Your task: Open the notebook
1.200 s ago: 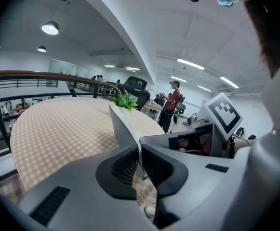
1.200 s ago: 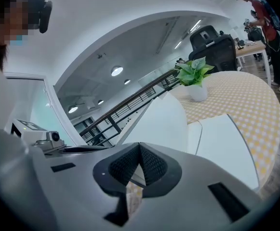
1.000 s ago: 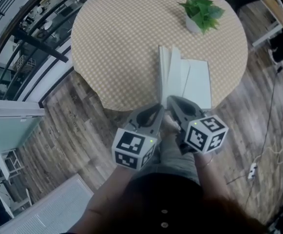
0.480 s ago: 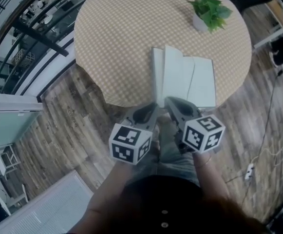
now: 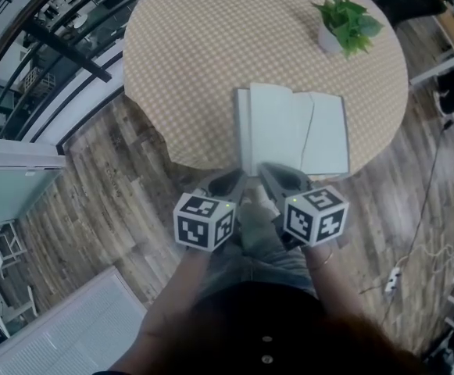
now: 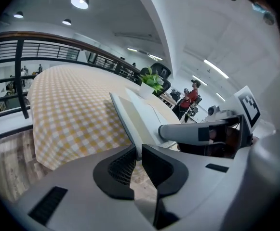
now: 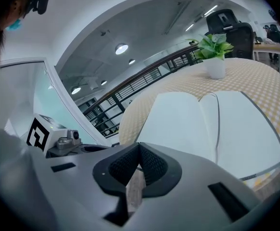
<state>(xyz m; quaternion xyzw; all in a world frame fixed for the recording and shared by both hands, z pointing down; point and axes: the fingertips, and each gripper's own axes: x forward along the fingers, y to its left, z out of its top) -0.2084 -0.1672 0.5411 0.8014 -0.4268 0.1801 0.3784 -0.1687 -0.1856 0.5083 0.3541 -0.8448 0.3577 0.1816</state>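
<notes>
The notebook [image 5: 297,131] is lying at the 6 o'clock edge of the round table [image 5: 211,53]. The potted plant [image 5: 348,23] is standing well apart from it, toward 1 o'clock.

A second ago its leaves were standing up in a narrow fan. Now they are falling outward, and two broad white pages are showing on either side of the spine. The cover [image 5: 242,123] is swinging over toward 9 o'clock, though it is not yet lying flat on the checked cloth.

The left gripper [image 5: 241,176] is pinching the near corner of that cover. In the left gripper view the thin sheet is running straight into the narrow slit between its pads. Both grippers are also sinking toward the table edge as the cover comes down.

The right gripper [image 5: 262,168] is sitting just beside the left one, at the notebook's 6 o'clock edge. Its pads are pressed together, and nothing is showing between them. Whether its tips are touching the page cannot be told.

By my judgement the task is nearly finished, since the book is already reading as open. What seems left is to carry the cover the rest of the way toward 9 o'clock and let it go. If it is released while tilted, it may spring back. The book is also overhanging the rim at 6 o'clock, so a pull toward the person could drag it off.
</notes>
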